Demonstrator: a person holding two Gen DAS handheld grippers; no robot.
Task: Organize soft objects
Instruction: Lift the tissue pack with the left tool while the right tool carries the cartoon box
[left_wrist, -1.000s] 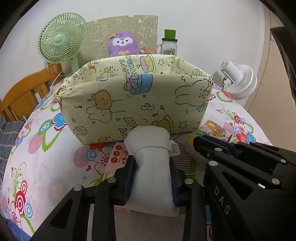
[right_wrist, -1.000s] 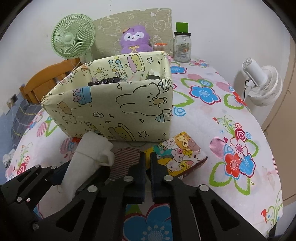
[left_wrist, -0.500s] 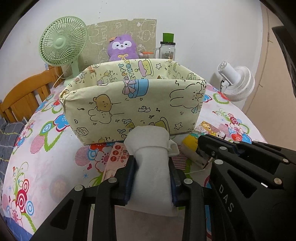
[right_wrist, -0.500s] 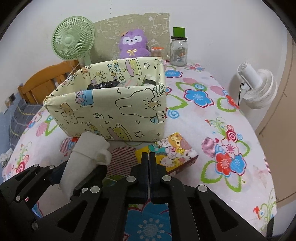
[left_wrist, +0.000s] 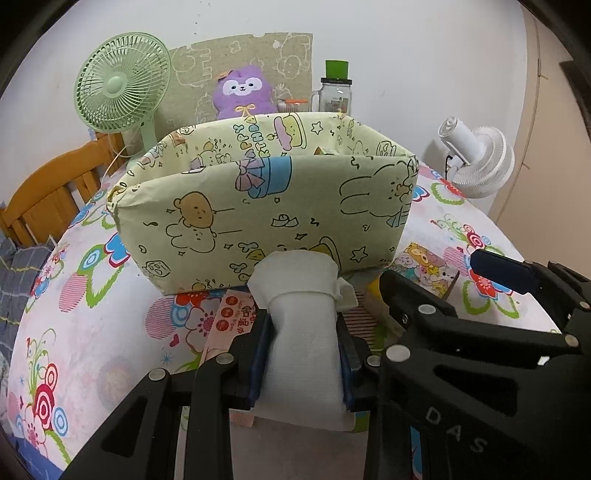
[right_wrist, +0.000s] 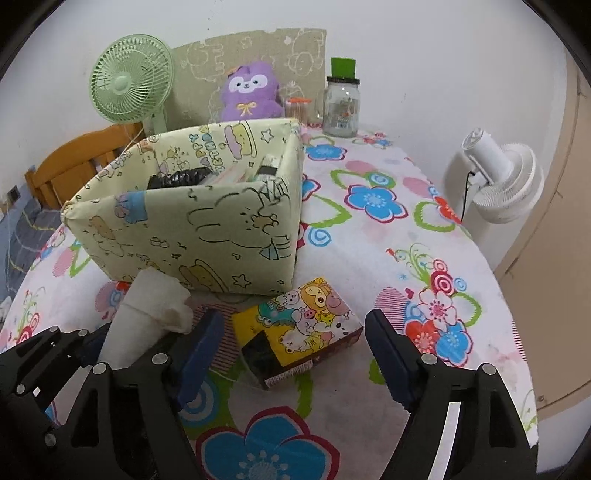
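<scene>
Left tongs (left_wrist: 301, 354) were clamped on a rolled white cloth (left_wrist: 301, 332), both pads pressed into its sides; the roll's long axis ran straight forward along the tongs, its folded cuff end leading toward the near wall of the fabric storage box (left_wrist: 266, 206). The box stood directly ahead of the roll, toward the far edge of the desk (right_wrist: 369, 266), rim higher than the roll's tip, so by my reading the coming move turned on lifting up and over that near wall. Dark items already lay inside the box, seen from the right wrist view. Right tongs (right_wrist: 295, 354) were opening, jaws wide apart, nothing pressed between the pads; the cartoon-printed packet (right_wrist: 299, 325) lay on the desk just ahead of them and in line with the gap, its long axis slanting toward the desk's right edge. The right tongs were nearer the packet, the left nearer the box's middle. Against the earlier frames: the right jaws had been fully together and had since sprung apart; the left grip on the roll was unchanged, and the roll and box kept much the same places.
</scene>
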